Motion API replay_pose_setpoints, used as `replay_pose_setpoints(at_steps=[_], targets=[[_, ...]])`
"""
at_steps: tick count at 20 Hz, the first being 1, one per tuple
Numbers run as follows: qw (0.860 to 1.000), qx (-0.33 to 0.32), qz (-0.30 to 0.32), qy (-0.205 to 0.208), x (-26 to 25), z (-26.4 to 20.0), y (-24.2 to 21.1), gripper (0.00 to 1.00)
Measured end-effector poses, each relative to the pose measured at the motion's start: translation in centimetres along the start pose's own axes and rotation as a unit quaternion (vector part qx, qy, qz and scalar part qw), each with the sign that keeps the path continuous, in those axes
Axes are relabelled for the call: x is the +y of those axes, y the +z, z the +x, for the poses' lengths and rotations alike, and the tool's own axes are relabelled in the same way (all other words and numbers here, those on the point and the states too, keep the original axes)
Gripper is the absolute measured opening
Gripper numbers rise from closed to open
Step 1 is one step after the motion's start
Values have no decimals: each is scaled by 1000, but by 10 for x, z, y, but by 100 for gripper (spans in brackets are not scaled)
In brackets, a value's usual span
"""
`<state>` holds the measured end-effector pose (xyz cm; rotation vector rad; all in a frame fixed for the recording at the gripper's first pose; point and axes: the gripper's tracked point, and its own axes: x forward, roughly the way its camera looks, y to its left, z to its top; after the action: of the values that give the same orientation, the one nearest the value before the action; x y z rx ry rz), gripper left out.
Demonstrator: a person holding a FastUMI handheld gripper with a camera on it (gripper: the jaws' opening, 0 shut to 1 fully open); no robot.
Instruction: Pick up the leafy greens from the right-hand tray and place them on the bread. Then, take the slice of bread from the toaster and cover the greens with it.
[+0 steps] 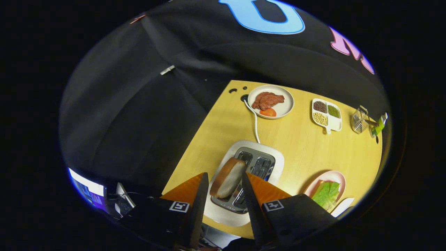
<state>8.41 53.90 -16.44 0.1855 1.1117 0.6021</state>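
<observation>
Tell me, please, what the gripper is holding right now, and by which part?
The gripper holds the slice of bread above the toaster, its fingers pressing the slice's two flat faces.

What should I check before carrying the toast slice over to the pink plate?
1. Bread slice between the gripper fingers: ok.
2. Both fingers pressing on it: cannot tell; gaps seem visible either side.
3. Slice lifted clear of the toaster slot: cannot tell.
4. Leafy greens already on the bread on the pink plate: ok.
5. White cord runs behind the toaster, off the path to the plate: ok.
</observation>
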Motion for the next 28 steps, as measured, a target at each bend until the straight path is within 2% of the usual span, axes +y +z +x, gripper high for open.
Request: replay_pose_setpoints(at_steps=[2, 7, 10, 11, 13, 15, 19, 25, 28], targets=[[999, 21, 32, -3, 4, 13, -4, 62], [997, 34, 61, -46, -8, 33, -5, 62], [993, 44, 87, -61, -13, 38, -12, 41], [992, 42, 98, -72, -18, 37, -12, 30], [989, 37, 110, -87, -25, 34, -12, 18], [990, 35, 110, -83, -22, 32, -11, 13], [991, 22, 120, -51, -8, 12, -2, 14], [991, -19, 130, 11, -5, -57, 24, 13], [989, -46, 139, 36, -20, -100, 38, 13]])
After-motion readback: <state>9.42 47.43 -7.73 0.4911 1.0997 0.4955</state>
